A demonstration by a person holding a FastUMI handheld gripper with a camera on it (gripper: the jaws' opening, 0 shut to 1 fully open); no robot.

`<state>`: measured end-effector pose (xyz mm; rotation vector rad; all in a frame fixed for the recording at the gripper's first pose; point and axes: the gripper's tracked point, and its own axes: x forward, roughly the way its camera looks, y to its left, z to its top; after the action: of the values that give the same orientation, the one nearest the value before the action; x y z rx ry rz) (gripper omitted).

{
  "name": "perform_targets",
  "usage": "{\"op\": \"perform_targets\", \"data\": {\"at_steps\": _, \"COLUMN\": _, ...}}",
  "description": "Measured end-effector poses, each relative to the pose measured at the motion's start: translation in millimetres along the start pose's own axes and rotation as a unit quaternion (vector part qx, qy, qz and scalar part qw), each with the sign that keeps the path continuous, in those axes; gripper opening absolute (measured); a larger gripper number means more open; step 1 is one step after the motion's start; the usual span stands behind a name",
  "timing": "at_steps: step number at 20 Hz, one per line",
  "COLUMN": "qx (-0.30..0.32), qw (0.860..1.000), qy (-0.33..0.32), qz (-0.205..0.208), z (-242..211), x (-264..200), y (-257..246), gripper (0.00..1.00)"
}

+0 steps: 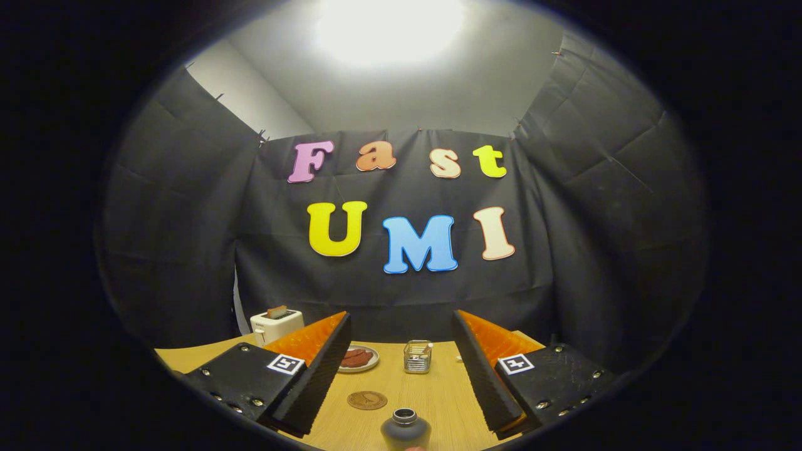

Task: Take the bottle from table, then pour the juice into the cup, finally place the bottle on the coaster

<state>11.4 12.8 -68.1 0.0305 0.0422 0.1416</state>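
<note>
- The gripper (401, 388) shows in the lower part of the frame with its two fingers spread wide and nothing pinched between them; the gap looks ample for the bottle's body, which fits a hand lining up for a grasp rather than one carrying anything.
- The bottle (405, 428), dark with an open round mouth, stands upright on the tabletop (438, 394) at the bottom centre of the frame, between the two fingers and low against the near end of the gap. Neither finger touches it, so it is not yet taken.
- Its upright stance matters: with no cap on the mouth, whatever is inside stays in only as long as it is kept level until the pour.
- The coaster (367, 400), a flat round brown disc, lies on the tabletop just beyond the bottle and a little to the left, bare on top. It seems kept near so the last placing is a short move.
- The cup (418, 356), a small clear one that appears to sit in a wire holder, stands further back, centre of the frame, beyond the coaster and slightly right. Whether it holds liquid I cannot tell.
- A plate (358, 359) with dark reddish food sits left of the cup, and a white toaster (276, 324) with a slice poking out stands at the far left of the tabletop, half behind the left finger; both look like bystanders to this task.
- My judgement: the task is at its first step, with pouring and placing both undone.
</note>
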Motion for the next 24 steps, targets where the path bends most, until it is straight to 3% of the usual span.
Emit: {"op": "perform_targets", "data": {"at_steps": 24, "qx": -0.026, "qw": 0.982, "qy": 0.178, "qz": 0.052, "z": -174, "x": -14, "y": -2, "gripper": 0.97}}
